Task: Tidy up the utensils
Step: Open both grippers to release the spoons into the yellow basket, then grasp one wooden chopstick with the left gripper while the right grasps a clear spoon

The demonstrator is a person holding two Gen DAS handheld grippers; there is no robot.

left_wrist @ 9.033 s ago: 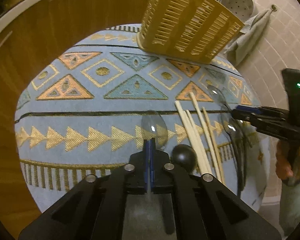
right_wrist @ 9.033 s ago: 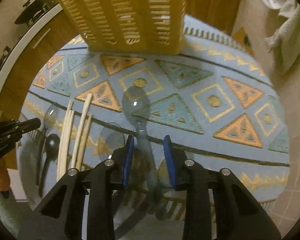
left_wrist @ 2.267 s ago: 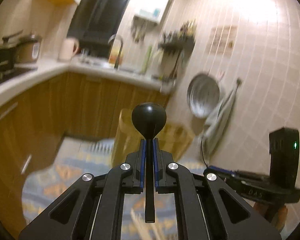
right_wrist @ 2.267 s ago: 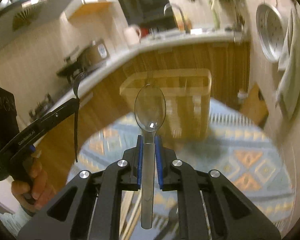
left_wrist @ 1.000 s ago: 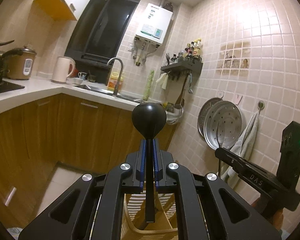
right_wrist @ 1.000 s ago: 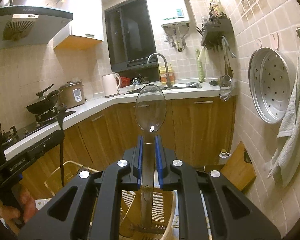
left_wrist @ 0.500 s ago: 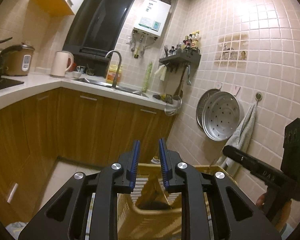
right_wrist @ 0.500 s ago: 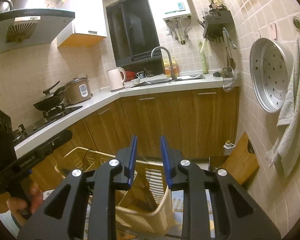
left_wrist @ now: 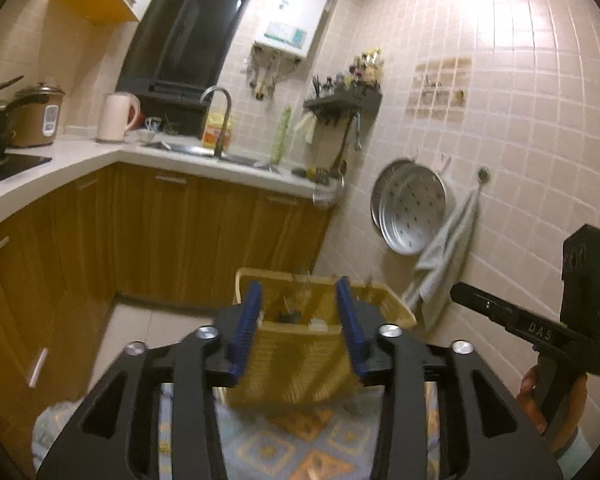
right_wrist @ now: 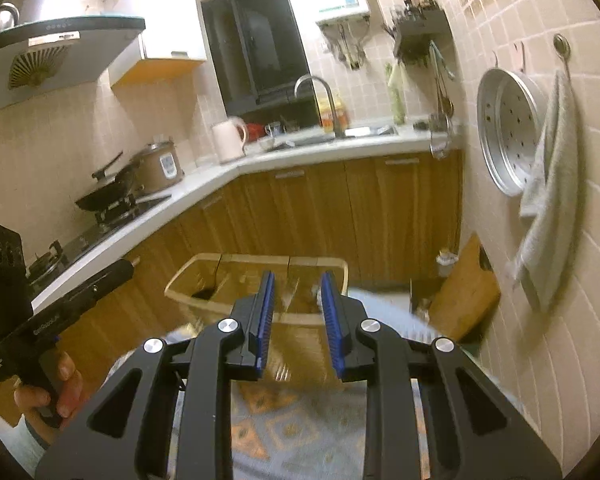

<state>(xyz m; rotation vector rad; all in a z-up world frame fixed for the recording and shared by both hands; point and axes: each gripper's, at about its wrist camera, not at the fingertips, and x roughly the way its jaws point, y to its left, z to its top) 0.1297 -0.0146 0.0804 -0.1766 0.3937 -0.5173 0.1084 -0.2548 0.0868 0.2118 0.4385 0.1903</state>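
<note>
Left wrist view: left gripper (left_wrist: 298,320) is seen opening, empty, basket (left_wrist: 300,364) at 12 o'clock. Right gripper (right_wrist: 296,314) is held narrowly apart, empty.

Left gripper (left_wrist: 298,294) jaws opening, nothing between; right gripper (right_wrist: 296,286) parted, empty.

Slatted tan plastic basket (left_wrist: 300,354), woven patterned cloth mat (left_wrist: 284,440), glossy wood-grain cabinets (right_wrist: 340,208).
</note>
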